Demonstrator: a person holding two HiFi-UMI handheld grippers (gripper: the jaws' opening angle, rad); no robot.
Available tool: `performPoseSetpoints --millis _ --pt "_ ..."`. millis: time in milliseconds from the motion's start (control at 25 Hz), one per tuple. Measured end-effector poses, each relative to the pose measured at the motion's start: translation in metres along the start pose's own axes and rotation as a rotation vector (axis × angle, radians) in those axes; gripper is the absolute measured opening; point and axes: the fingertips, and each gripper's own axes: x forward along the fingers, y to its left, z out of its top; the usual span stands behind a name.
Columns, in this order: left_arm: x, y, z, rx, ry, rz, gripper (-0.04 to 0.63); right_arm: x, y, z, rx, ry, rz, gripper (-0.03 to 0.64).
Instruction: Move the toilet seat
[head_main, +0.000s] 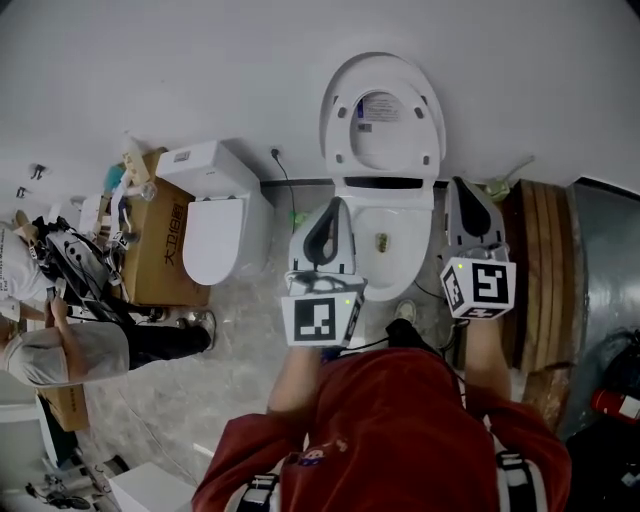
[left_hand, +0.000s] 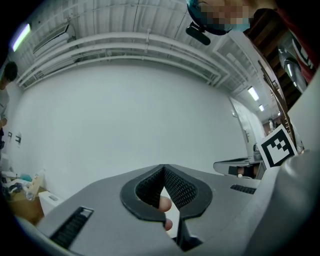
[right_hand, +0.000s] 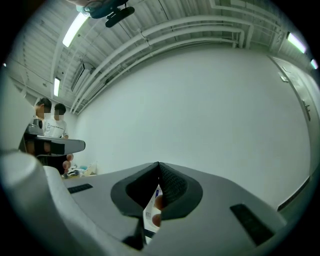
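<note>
A white toilet stands against the wall, its seat and lid (head_main: 382, 115) raised upright above the open bowl (head_main: 392, 250). My left gripper (head_main: 334, 205) hovers at the bowl's left rim and points toward the wall, jaws shut with nothing in them. Just right of the bowl, my right gripper (head_main: 462, 185) is also shut and empty. In the left gripper view the left gripper (left_hand: 163, 167) faces the bare white wall, with the right gripper (left_hand: 240, 167) off to its side. The right gripper (right_hand: 158, 164) in its own view also looks at the wall.
A second white toilet (head_main: 215, 215) and a cardboard box (head_main: 165, 245) stand to the left. A person (head_main: 60, 340) sits at the far left among tools. Wooden boards (head_main: 540, 260) and a grey panel (head_main: 605, 270) lean at the right.
</note>
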Motion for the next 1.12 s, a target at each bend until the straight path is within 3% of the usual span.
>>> performPoseSetpoints --millis 280,480,800,1120 --pt "0.067 -0.01 -0.016 0.008 0.079 0.028 0.011 0.056 -0.04 -0.01 0.013 0.028 0.059 0.009" --pt "0.099 -0.008 -0.021 -0.016 0.042 0.051 0.011 0.09 -0.05 -0.023 0.008 0.031 0.113 0.009" --pt "0.133 0.03 -0.044 -0.026 0.054 0.064 0.011 0.142 -0.043 -0.039 -0.012 0.056 0.109 0.009" --pt "0.173 0.083 -0.053 -0.057 0.036 0.005 0.011 0.213 -0.024 -0.056 -0.138 0.144 0.079 0.009"
